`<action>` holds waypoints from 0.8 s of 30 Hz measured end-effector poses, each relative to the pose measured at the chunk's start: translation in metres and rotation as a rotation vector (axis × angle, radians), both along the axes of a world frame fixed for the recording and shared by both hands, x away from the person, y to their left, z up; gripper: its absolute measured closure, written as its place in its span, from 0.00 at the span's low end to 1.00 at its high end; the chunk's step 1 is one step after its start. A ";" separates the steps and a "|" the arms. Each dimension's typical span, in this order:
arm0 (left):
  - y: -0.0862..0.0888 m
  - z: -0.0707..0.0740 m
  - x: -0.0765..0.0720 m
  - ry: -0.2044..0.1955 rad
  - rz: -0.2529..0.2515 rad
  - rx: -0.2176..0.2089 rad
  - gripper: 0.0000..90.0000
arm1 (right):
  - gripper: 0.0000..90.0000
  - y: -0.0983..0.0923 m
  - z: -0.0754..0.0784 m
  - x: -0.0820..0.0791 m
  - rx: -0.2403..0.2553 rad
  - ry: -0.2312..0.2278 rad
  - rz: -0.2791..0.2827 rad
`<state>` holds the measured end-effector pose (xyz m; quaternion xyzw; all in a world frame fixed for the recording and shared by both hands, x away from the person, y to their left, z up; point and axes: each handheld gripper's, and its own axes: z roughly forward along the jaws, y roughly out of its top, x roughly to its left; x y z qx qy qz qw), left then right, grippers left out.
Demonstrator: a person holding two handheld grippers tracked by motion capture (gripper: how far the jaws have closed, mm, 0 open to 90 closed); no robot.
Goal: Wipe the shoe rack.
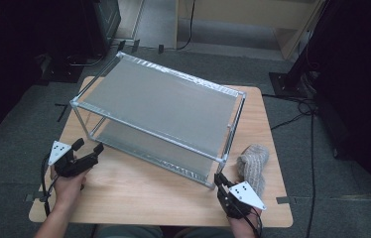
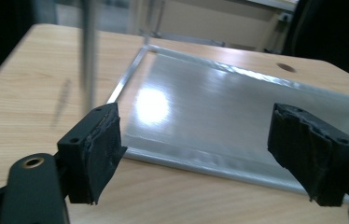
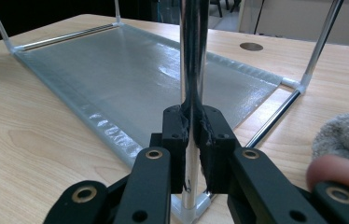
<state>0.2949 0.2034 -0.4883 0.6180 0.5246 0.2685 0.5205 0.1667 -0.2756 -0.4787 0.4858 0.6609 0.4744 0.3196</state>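
A two-tier rack (image 1: 163, 99) with thin metal posts and translucent grey shelves stands on the wooden table (image 1: 139, 198). My right gripper (image 1: 219, 178) is at the rack's near right corner. In the right gripper view its jaws are shut (image 3: 192, 135) on the upright corner post (image 3: 192, 46), low down just above the foot. My left gripper (image 1: 89, 146) hovers open by the rack's near left corner. In the left gripper view its jaws (image 2: 198, 140) stand wide apart with nothing between them, facing the lower shelf (image 2: 210, 112), and a blurred post (image 2: 88, 56) rises just ahead.
A grey woolly cloth (image 1: 253, 161) lies on the table just right of the rack, close to my right hand, and its edge (image 3: 345, 133) shows in the right gripper view. Cables (image 1: 297, 106) run over the grey floor beyond the table's right side.
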 end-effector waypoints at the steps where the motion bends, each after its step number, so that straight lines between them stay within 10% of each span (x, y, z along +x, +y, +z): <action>1: 0.001 0.000 0.001 -0.002 0.012 0.000 0.22 | 0.91 0.000 0.000 -0.001 0.000 -0.002 -0.002; 7: 0.010 0.000 0.018 0.009 0.073 0.004 0.28 | 0.91 -0.003 -0.001 -0.007 0.003 -0.003 -0.017; 17: 0.017 -0.003 0.049 0.015 0.120 0.042 0.69 | 0.91 -0.006 -0.002 -0.014 0.010 -0.009 -0.036; 24: 0.025 -0.005 0.047 0.018 0.051 0.013 0.86 | 0.91 -0.004 -0.002 -0.011 0.010 -0.010 -0.045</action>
